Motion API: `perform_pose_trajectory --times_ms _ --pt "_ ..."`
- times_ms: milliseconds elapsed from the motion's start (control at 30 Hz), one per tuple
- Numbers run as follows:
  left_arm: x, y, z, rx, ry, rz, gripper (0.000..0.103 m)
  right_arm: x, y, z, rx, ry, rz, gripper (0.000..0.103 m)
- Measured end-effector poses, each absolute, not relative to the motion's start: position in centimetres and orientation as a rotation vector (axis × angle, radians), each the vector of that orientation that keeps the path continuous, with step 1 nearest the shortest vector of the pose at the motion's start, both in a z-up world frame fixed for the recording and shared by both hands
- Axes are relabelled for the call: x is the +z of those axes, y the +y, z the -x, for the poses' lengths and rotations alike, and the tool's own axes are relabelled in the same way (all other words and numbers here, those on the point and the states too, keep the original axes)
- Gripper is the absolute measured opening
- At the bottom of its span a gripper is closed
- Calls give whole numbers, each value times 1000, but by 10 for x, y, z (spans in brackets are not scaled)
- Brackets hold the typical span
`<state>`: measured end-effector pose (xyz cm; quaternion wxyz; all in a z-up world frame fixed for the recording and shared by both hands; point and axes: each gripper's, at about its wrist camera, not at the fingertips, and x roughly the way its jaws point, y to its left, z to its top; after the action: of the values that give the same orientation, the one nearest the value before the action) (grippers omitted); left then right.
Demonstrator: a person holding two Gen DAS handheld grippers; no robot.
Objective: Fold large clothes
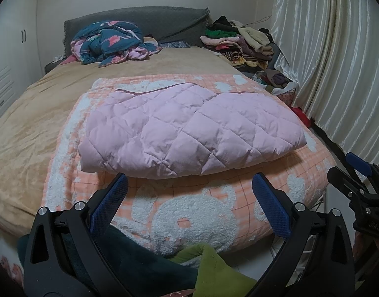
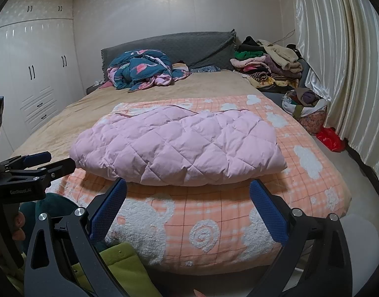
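A pink quilted padded garment (image 1: 189, 128) (image 2: 179, 146) lies folded into a thick rectangle on an orange checked blanket (image 1: 214, 208) (image 2: 239, 222) at the foot of the bed. My left gripper (image 1: 189, 193) stands open just short of the garment's near edge, nothing between its blue pads. My right gripper (image 2: 188, 195) is also open, held back from the same edge. In the left wrist view the right gripper (image 1: 358, 173) shows at the far right. In the right wrist view the left gripper (image 2: 40, 165) shows at the far left.
A crumpled blue flamingo duvet (image 1: 110, 42) (image 2: 142, 71) lies by the grey headboard. Stacked clothes (image 1: 239, 44) (image 2: 268, 66) fill the far right corner. Curtains (image 2: 338, 61) hang on the right, white wardrobes (image 2: 36, 74) on the left. Green and dark fabric (image 1: 214, 267) lies below my grippers.
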<state>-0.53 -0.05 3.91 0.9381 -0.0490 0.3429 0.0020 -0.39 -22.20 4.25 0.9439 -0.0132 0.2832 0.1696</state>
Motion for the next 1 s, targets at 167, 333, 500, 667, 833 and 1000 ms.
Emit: perform_pose_trajectory --times_ms 167,333,500,667,833,1000 --pt "39 -1 5 3 702 101 94 43 -222 3 346 582 25 99" --pt "41 -1 5 -1 697 92 94 43 -221 4 348 584 24 99" --pt "47 -3 6 -7 679 80 94 48 -221 4 350 576 34 99" --pt "48 -2 6 -9 679 87 94 50 -221 4 352 572 41 99" --pt "49 -2 7 -9 678 83 94 50 -220 4 354 571 41 99" --pt "48 -2 7 -8 677 87 94 51 -221 4 353 573 41 99"
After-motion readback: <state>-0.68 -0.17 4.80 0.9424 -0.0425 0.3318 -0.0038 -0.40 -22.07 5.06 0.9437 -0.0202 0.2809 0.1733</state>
